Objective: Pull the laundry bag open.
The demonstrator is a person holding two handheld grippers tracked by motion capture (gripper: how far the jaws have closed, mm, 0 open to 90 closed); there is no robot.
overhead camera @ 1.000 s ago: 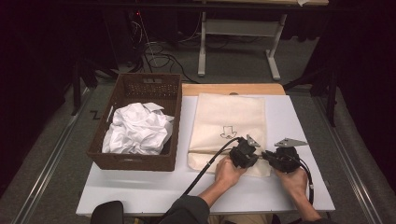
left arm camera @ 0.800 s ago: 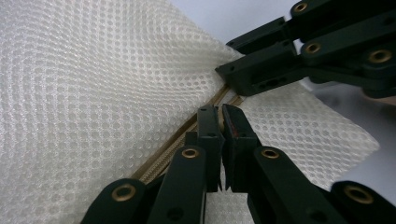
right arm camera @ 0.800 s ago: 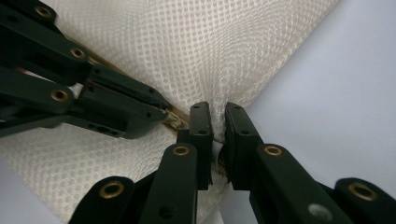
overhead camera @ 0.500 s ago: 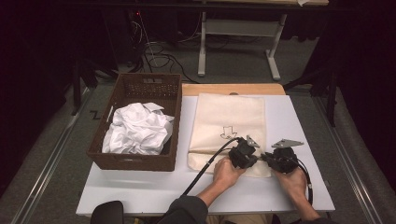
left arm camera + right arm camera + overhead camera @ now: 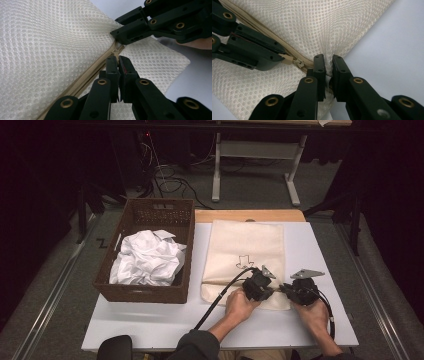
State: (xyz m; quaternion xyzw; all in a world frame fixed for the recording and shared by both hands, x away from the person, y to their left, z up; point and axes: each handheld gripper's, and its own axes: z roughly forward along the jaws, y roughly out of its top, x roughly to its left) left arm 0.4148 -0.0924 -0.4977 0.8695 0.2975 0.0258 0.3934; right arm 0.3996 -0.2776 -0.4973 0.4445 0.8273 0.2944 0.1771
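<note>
At the table's 5 o'clock, the left gripper (image 5: 117, 62) clamps the zipper pull (image 5: 288, 59) while the right gripper (image 5: 327, 62) pinches the mesh bag (image 5: 247, 245), zip closed, clothes (image 5: 147, 257) waiting in basket (image 5: 145, 292).

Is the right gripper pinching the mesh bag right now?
Yes, in its own view the right gripper has a fold of the mesh bag bunched between its closed jaws.

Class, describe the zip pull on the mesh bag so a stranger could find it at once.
Start at the white table, then the cream mesh bag right of the brown basket. Follow its zip along the near edge to where the two tongs meet. The zip pull is the small beige tab pinched in the left tongs.
</note>
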